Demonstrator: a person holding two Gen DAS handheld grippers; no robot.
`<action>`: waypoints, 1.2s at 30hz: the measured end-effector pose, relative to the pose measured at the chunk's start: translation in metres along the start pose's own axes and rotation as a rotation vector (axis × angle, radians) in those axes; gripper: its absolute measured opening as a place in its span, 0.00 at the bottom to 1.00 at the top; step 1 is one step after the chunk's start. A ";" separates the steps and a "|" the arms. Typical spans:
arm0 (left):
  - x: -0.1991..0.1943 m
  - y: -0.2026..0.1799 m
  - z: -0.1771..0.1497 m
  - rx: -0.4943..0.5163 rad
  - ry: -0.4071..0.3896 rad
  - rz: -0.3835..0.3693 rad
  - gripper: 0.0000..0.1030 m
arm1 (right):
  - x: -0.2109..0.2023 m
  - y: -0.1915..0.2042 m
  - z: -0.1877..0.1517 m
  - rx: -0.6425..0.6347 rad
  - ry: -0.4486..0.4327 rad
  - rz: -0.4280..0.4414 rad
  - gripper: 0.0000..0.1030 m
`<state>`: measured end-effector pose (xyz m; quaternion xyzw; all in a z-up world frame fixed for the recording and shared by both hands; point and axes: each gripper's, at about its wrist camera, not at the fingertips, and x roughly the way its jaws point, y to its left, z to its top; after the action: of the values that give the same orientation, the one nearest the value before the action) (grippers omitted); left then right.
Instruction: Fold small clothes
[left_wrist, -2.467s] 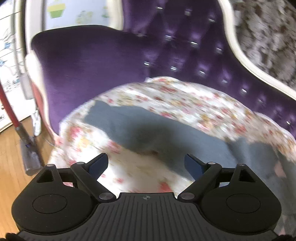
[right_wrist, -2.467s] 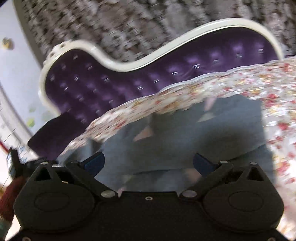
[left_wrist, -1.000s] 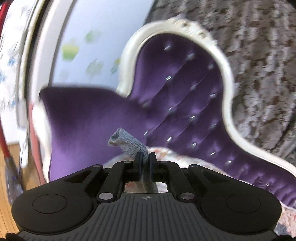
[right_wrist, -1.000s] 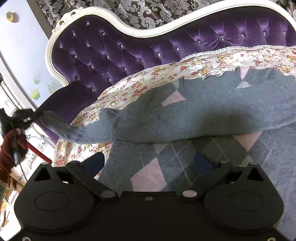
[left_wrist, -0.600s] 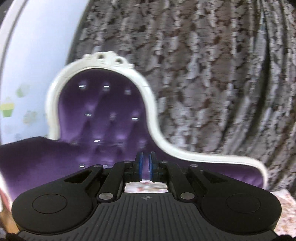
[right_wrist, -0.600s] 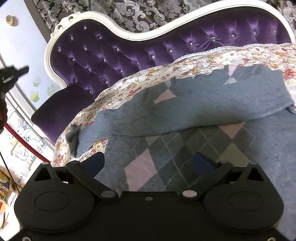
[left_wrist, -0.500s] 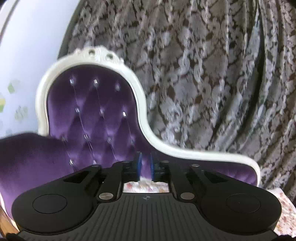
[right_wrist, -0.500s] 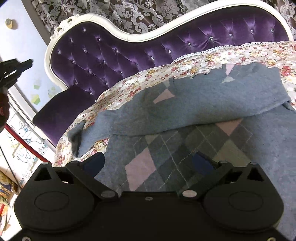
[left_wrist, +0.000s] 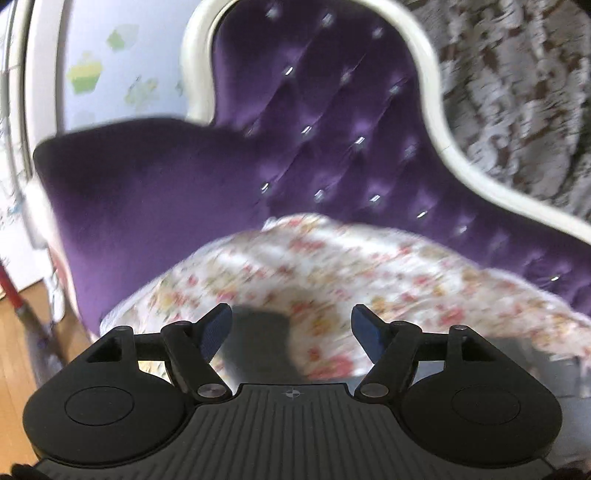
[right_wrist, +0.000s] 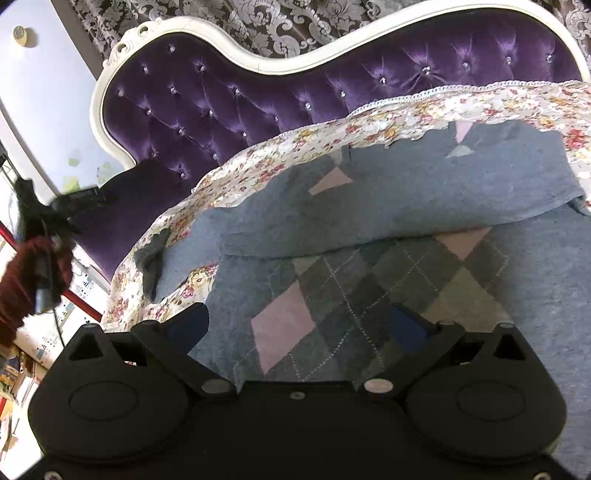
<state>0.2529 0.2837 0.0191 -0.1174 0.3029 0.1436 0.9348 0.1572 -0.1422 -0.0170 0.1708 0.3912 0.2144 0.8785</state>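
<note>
Lying half-folded on the floral cover (right_wrist: 295, 147) of the purple sofa (right_wrist: 258, 92), the grey argyle sweater (right_wrist: 369, 288) is risking a crooked fold, since its sleeve (right_wrist: 173, 258), seemingly bunched, is trailing aside while the left gripper (left_wrist: 291, 325) is opening its fingers on nothing and the right gripper (right_wrist: 299, 325) is hanging with fingers apart.

Sofa: purple tufted sofa (right_wrist: 280, 92), white frame.
Behind sofa: grey damask curtain (right_wrist: 295, 26).
Left of sofa: pale wall (left_wrist: 122, 66), wooden floor (left_wrist: 14, 354).

Grey argyle knit sweater (right_wrist: 388, 266) lies on the floral cotton sheet (right_wrist: 258, 162) mid-frame, purple tufted velvet sofa (right_wrist: 229, 96) behind (sleeve trailing lower left).
</note>
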 end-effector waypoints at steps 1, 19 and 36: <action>0.006 0.001 -0.003 0.001 0.016 0.002 0.68 | 0.003 0.001 0.000 -0.002 0.007 0.003 0.99; 0.114 -0.015 -0.025 0.064 0.162 0.212 0.67 | 0.029 0.002 -0.002 0.006 0.073 0.038 0.99; -0.025 -0.037 0.036 0.050 -0.049 -0.162 0.08 | 0.021 -0.005 -0.010 0.045 0.049 0.082 0.99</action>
<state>0.2653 0.2550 0.0675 -0.1146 0.2728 0.0627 0.9532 0.1639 -0.1343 -0.0385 0.2015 0.4100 0.2456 0.8550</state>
